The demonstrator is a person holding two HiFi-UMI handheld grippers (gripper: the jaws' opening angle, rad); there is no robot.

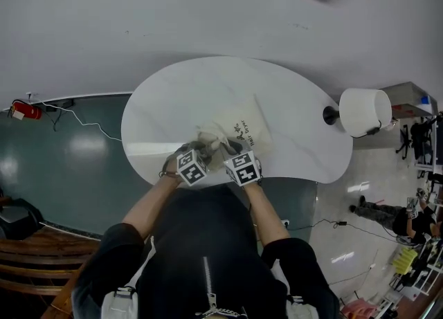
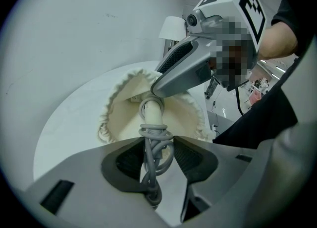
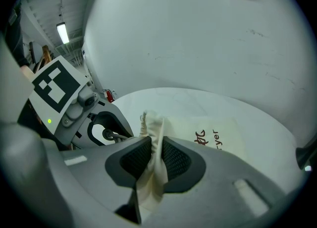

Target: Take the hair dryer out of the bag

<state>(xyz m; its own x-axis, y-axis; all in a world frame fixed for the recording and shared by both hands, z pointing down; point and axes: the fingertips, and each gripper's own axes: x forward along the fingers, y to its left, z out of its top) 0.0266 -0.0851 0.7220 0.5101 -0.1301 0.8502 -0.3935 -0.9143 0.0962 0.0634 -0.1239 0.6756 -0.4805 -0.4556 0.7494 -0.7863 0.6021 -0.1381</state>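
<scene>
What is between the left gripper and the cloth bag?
A grey coiled cord, wound round the white plastic hair dryer handle, fills that stretch from the left gripper to the cream cloth bag, seen in the left gripper view.

Bottom centre, head view: black zip-up top (image 1: 201,234), silver zip (image 1: 208,279), sleeves ending near elbows. Left gripper (image 2: 157,149) and right gripper (image 3: 156,155): grey moulded shells, black ribbed pads (image 3: 132,162), white cubes (image 1: 192,167) with black square markers, green LED (image 3: 49,121).
</scene>
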